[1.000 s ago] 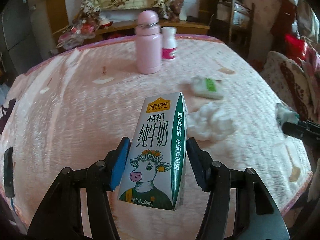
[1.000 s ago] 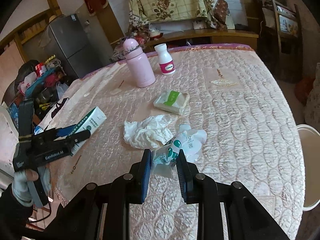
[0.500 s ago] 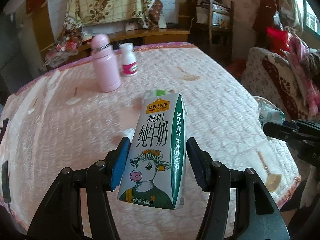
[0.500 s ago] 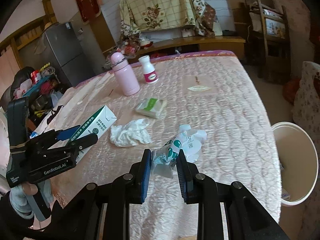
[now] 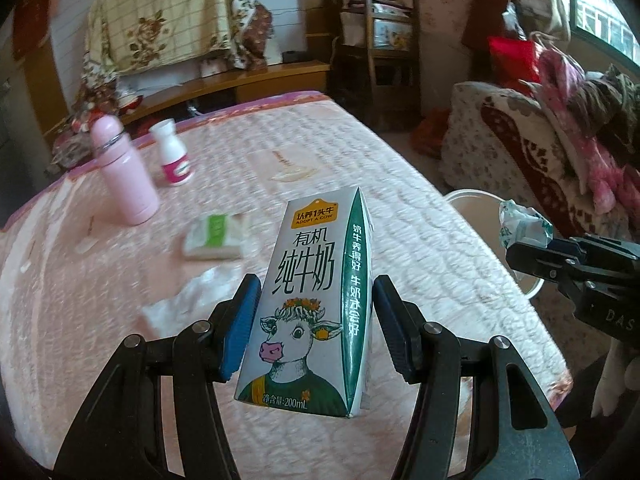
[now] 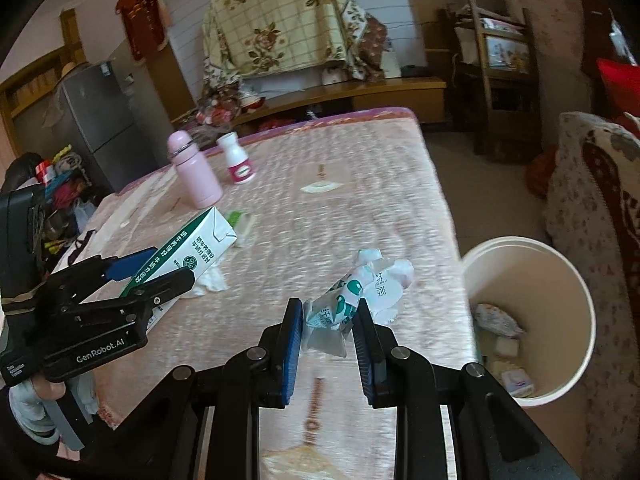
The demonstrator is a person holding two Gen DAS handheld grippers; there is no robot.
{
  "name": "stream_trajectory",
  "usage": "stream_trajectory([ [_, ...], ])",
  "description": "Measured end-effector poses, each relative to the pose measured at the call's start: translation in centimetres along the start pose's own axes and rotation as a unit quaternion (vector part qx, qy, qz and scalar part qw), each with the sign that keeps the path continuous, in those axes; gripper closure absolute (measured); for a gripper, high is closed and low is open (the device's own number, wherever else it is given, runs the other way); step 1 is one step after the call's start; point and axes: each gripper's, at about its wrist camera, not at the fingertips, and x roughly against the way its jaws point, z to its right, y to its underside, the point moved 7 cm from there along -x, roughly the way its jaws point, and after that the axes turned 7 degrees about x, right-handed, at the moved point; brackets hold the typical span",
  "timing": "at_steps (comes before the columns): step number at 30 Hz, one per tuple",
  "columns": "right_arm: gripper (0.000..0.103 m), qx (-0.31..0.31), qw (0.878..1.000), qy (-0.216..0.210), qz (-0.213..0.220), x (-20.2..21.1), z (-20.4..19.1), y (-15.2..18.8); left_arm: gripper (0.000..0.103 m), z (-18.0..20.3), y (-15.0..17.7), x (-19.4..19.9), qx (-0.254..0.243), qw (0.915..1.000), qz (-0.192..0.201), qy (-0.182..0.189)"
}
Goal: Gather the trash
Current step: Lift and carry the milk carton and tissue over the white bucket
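1. The right gripper (image 6: 326,330) is clamping a crumpled white-and-green wrapper (image 6: 362,290) between its blue pads, with the jaws set narrow; most of the wrapper is sticking out ahead of the fingertips, above the quilted pink bench (image 6: 328,200).
2. The white bin (image 6: 560,394) is standing on the floor just off the bench edge, ahead of this gripper and to its right, lower than the fingertips. Its mouth is facing up and some scraps are already lying inside.
3. The left gripper (image 5: 316,326) is holding a milk carton (image 5: 312,276) at a medium opening, the pads pressing on its two narrow sides. The carton's long axis is running forward and up from the jaws, the gabled top being farthest from the hand.
4. From the left gripper the bin (image 5: 476,200) is lying farther off to the right, with the right gripper (image 5: 532,256) and its wrapper (image 5: 520,226) sitting in between.
5. The right hand is therefore looking like the nearer one; judging by this layout, the wrapper is likely going in first and the carton after, once that path is clearing.
6. A crumpled tissue (image 5: 188,300) and a green-labelled packet (image 5: 216,236) are lying on the bench to the left of the carton, not yet collected.
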Motion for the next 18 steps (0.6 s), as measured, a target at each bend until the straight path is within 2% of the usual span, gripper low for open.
stream_trajectory([
  [18,0.079,-0.054,0.995,0.084,-0.016,2.3,13.8,2.1,0.047,11.9,-2.1,-5.6,-0.034,0.9963,-0.03,0.073],
])
